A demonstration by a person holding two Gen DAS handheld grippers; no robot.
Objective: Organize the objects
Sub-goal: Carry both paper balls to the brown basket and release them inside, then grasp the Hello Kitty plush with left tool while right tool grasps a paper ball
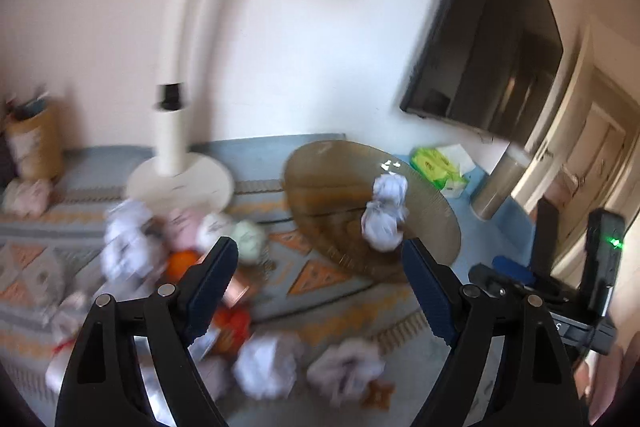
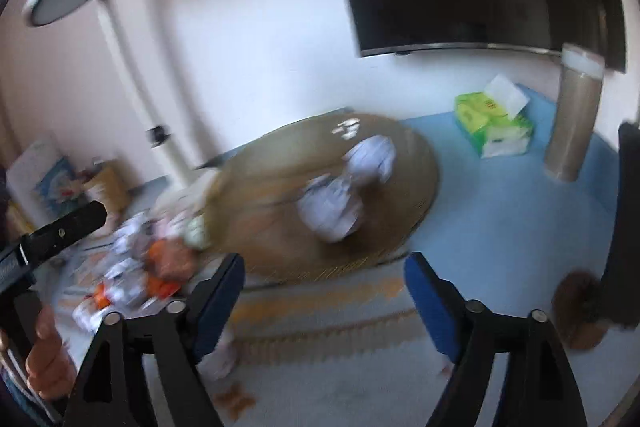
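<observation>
Paper balls [image 1: 266, 367] lie scattered on the rug [image 1: 332, 279], close below the left gripper [image 1: 320, 287] and the right gripper [image 2: 324, 291]; both stand wide open and hold nothing. Farther away, two balls [image 1: 384, 215] rest on the round tray [image 1: 320, 187]. With such blur, a hurried grasp can miss.

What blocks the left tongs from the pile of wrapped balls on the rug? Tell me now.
Nothing visible. The left tongs are open and empty, and the pile lies on the rug just past the left finger, with only bare rug between. The picture is blurred.
</observation>
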